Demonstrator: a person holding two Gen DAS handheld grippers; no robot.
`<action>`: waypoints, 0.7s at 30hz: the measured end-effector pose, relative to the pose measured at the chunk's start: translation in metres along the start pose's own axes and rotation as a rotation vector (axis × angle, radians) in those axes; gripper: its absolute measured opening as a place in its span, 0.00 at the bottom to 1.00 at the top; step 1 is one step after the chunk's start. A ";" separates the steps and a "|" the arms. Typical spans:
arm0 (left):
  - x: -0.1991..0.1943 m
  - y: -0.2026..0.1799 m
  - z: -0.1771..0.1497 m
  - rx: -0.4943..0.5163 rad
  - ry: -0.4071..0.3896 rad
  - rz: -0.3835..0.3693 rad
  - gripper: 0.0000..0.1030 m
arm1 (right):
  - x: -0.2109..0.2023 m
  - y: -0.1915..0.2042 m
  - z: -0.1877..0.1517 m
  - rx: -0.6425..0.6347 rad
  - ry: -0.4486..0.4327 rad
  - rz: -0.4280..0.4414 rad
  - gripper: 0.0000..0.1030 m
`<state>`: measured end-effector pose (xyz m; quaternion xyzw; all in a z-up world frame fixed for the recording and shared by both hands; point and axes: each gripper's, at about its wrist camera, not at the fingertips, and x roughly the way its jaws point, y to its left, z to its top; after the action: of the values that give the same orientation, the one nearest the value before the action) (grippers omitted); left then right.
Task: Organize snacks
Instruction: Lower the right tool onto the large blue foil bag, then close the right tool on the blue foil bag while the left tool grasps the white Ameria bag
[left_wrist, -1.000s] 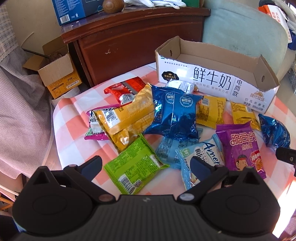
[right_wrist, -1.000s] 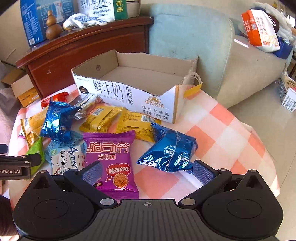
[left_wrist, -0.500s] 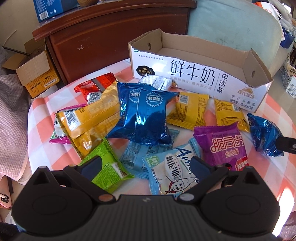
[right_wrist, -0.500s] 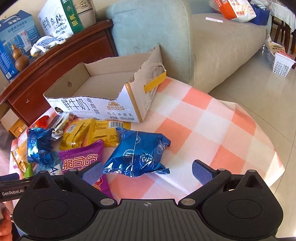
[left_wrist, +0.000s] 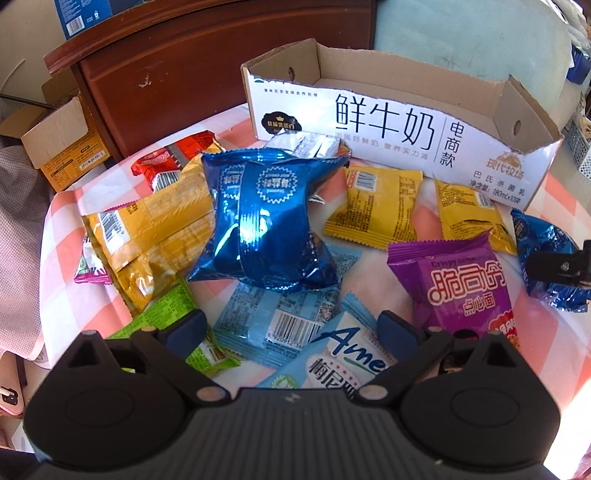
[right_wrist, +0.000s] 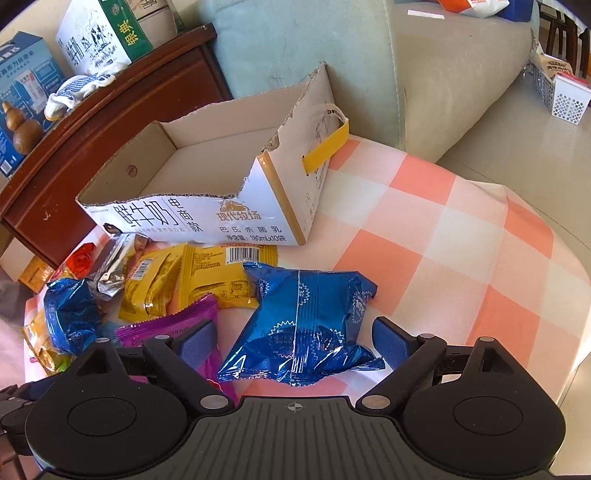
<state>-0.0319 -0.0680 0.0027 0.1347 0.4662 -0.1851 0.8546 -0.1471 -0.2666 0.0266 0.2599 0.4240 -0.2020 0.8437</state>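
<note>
1. The right gripper (right_wrist: 293, 341), low in the right wrist view, has just been narrowing its jaws; they stand partly open on either side of a shiny blue foil snack packet (right_wrist: 303, 325), and the pads are not yet pressing on it.
2. The left gripper (left_wrist: 291, 328), at the bottom of the left wrist view, has also just been closing a little; it is wide open and holds nothing, above a pale blue packet with a barcode (left_wrist: 284, 317) and a white-and-blue packet lettered "Ame" (left_wrist: 332, 365).
3. Above these, centre frame, lies a second blue foil packet (left_wrist: 266, 225), with a long gold packet (left_wrist: 155, 236) to its left and a purple noodle-snack packet (left_wrist: 458, 284) to its right.
4. An open-topped white cardboard milk carton tray (left_wrist: 391, 125) stands at the upper centre on the pink-and-white checked tablecloth (right_wrist: 443, 240).
</note>
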 end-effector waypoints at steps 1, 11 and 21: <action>-0.002 0.002 -0.002 -0.002 -0.002 -0.005 0.91 | 0.001 0.000 -0.001 0.003 0.008 0.007 0.78; -0.022 0.020 -0.014 0.021 -0.010 -0.100 0.83 | -0.002 0.008 -0.008 -0.039 0.029 0.069 0.68; -0.029 -0.004 -0.030 0.270 -0.037 -0.083 0.88 | -0.001 0.014 -0.007 -0.058 0.047 0.050 0.75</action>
<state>-0.0707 -0.0535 0.0113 0.2254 0.4266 -0.2838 0.8287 -0.1443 -0.2514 0.0271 0.2504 0.4428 -0.1625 0.8455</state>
